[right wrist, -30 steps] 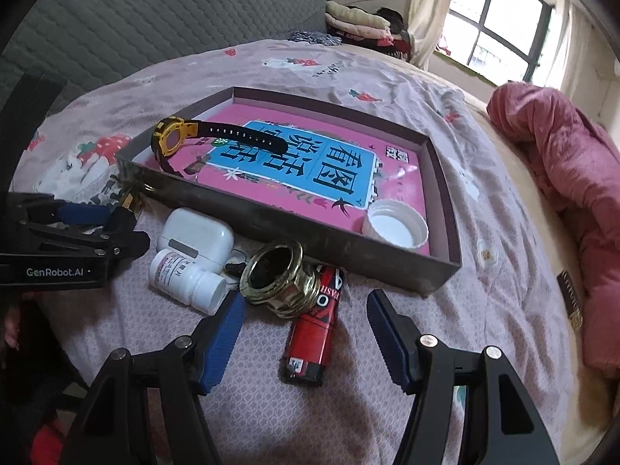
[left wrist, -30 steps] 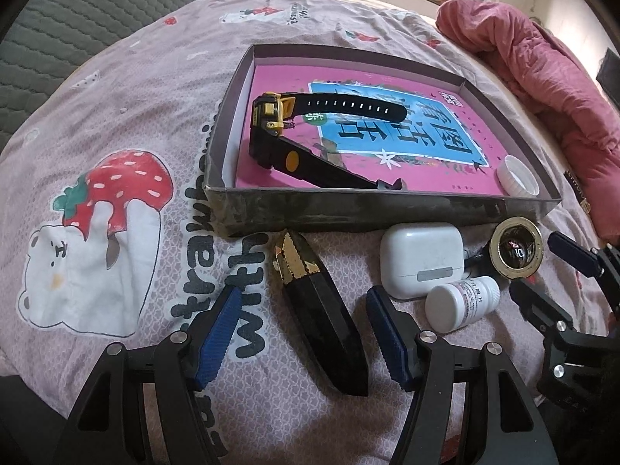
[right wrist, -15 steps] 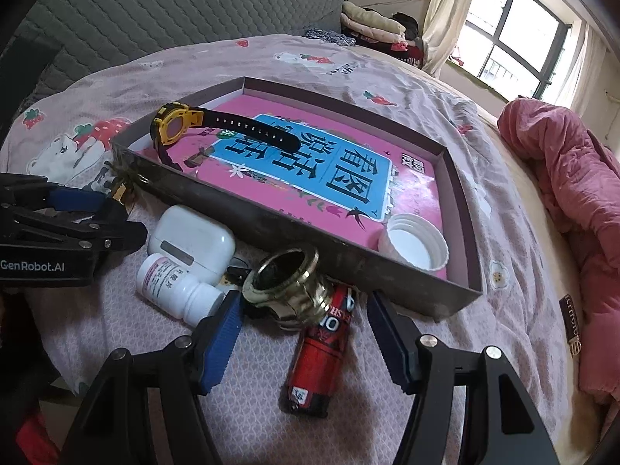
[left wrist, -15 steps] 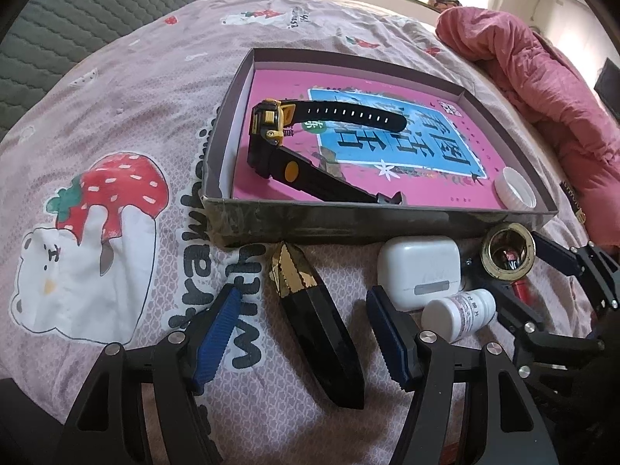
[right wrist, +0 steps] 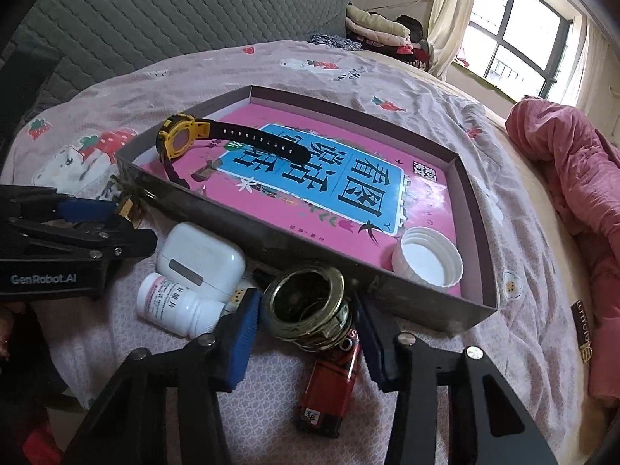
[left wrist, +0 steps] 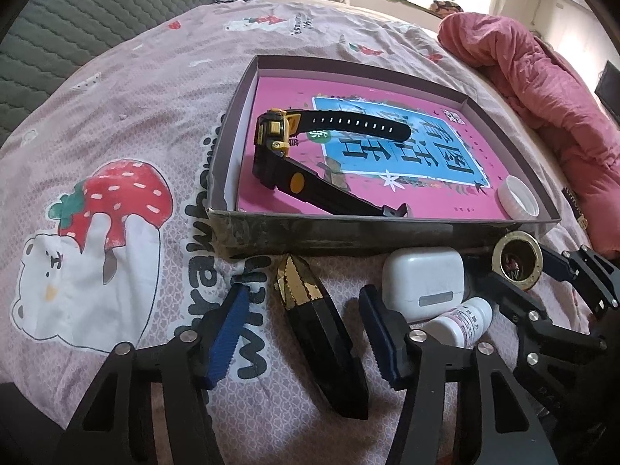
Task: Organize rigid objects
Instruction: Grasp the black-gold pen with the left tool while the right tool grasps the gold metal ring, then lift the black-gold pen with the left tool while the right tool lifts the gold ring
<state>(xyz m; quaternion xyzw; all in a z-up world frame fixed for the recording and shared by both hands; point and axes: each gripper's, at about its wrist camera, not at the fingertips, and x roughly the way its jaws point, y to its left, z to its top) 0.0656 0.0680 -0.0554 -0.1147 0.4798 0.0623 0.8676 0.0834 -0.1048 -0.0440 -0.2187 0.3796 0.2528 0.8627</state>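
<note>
Gold-rimmed ring-shaped metal piece (right wrist: pixel 308 306), dark hollow centre, lying between the right gripper (right wrist: pixel 306 333)'s blue pads as its jaws close; contact not clear. Black faceted case with gold tip (left wrist: pixel 317 329), between the left gripper (left wrist: pixel 306 333)'s closing jaws, untouched. Beyond both: shallow tray (right wrist: pixel 271 240).

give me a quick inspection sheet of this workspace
surface: bed sheet, strawberry print
job's things: box holds watch and white cap; black-gold case, earbud case, pill bottle, brass ring and red can lie outside
clutter: pink quilt
grippers: left gripper closing around black-gold case; right gripper closing around brass ring
cables: nothing seen
surroundings: grey headboard, window
</note>
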